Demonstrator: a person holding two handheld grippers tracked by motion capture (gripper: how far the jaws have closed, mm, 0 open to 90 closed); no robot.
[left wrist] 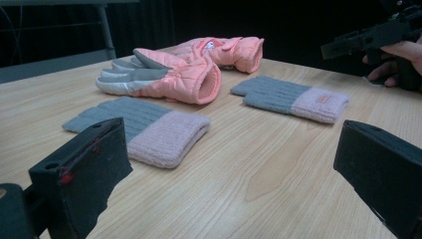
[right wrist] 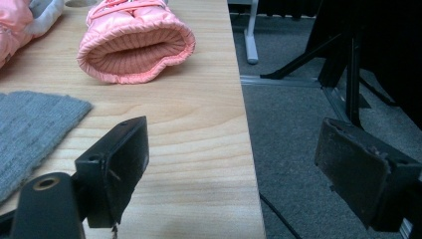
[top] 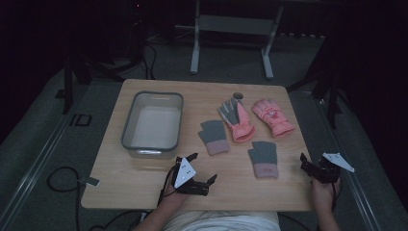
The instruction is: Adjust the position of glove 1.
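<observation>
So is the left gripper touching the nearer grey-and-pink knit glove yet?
Apart. The left gripper view shows bare wood between the left gripper and the knit glove.

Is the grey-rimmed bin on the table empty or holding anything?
Empty. In the high view the bin shows a bare pale bottom, and all four gloves lie outside it on the table.

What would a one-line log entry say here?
left gripper: open, empty | right gripper: open, empty | four gloves on table | bin: empty
</observation>
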